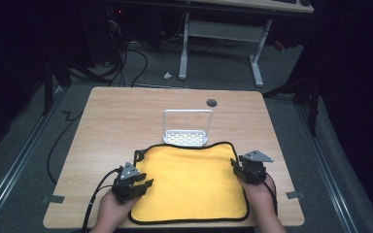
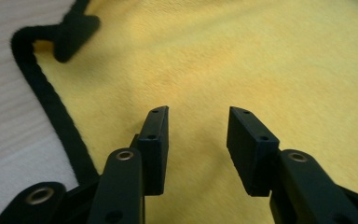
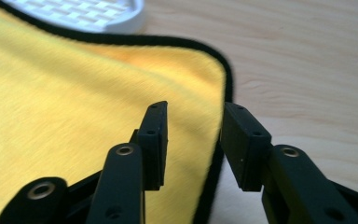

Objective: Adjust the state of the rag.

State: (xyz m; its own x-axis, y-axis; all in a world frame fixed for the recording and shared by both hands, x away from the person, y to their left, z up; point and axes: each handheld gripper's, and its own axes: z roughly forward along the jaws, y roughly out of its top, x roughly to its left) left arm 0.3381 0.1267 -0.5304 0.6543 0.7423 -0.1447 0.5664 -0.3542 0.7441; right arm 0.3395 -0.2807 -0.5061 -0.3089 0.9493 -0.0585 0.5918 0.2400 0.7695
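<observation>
Yellow microfibre cloth with black stitched edging [image 1: 189,182] lies flat in the lower centre of the high view, on a light wooden table [image 1: 111,116], its far edge touching a white perforated plastic rack with a wire hoop handle [image 1: 186,130]. The left gripper [image 1: 143,183] sits at the cloth's left edge, the right gripper [image 1: 234,167] at its right edge; both are equally near, with the cloth spread between them.

In the left gripper view the jaws stand apart and released, hovering over yellow pile with nothing between the pads; the black edging [image 2: 51,102] and a small black hanging tab [image 2: 74,32] lie to the upper left.

In the right gripper view the jaws straddle the cloth's right border without pressing it; the hem runs away up the frame, the rounded corner ahead. No brand or writing is legible.
</observation>
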